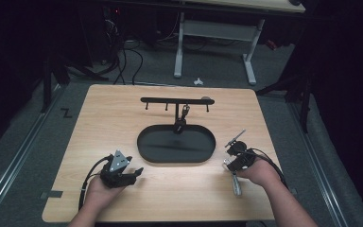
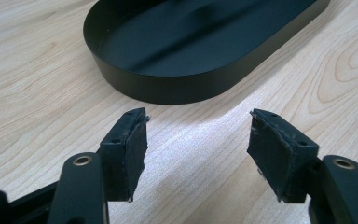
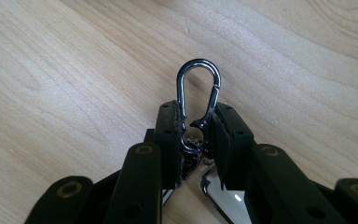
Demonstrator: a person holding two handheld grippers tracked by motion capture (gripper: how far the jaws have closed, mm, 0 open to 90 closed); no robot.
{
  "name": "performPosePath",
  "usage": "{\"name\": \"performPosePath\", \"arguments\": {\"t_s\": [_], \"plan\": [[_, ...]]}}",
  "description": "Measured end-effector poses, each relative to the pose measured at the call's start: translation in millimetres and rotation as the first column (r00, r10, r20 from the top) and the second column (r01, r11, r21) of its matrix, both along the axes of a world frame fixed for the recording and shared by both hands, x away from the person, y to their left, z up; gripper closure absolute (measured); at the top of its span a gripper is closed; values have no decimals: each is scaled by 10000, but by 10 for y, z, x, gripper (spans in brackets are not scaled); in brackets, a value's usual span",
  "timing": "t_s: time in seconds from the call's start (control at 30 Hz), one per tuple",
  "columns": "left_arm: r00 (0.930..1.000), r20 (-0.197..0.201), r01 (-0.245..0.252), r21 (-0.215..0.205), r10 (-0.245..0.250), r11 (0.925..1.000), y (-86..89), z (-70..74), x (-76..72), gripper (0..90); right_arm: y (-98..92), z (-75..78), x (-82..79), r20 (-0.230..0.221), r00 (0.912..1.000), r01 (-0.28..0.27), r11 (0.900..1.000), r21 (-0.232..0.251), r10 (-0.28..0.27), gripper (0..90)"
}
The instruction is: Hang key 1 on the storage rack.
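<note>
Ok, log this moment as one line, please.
left tool: open, near black tray | right tool: shut on carabiner, above table | hook rack: behind tray

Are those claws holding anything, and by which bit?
The right gripper pinches a metal carabiner by its lower end; the loop sticks out. The left gripper holds nothing.

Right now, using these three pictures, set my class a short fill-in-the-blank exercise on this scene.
1. The right tool is shut on a silver ____.
2. The left tool has its jaws ____.
3. The black oval tray sits on a ____ table.

Missing words: carabiner; open; wooden
</note>
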State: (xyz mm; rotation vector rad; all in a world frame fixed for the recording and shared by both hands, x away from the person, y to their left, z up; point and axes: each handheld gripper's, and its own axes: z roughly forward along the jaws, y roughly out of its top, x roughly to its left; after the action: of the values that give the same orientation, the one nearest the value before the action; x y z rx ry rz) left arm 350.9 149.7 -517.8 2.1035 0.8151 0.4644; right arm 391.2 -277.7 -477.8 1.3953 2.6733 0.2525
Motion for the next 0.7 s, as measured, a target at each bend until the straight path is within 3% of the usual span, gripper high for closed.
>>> {"name": "performPosePath", "arguments": {"t_s": [0.33, 0.5, 0.7], "plan": [[10000, 28, 34, 60, -34, 10000, -11, -9, -2, 375, -67, 151, -69, 255, 9995, 182, 9986, 498, -195, 733], [10000, 27, 35, 51, -35, 10000, -11, -8, -4, 373, -118, 263, -98, 393, 9988, 246, 9935, 1114, -291, 733], [10000, 7, 64, 75, -64, 10000, -11, -8, -4, 373, -139, 379, -118, 617, 9965, 473, 9902, 1317, -558, 734]]}}
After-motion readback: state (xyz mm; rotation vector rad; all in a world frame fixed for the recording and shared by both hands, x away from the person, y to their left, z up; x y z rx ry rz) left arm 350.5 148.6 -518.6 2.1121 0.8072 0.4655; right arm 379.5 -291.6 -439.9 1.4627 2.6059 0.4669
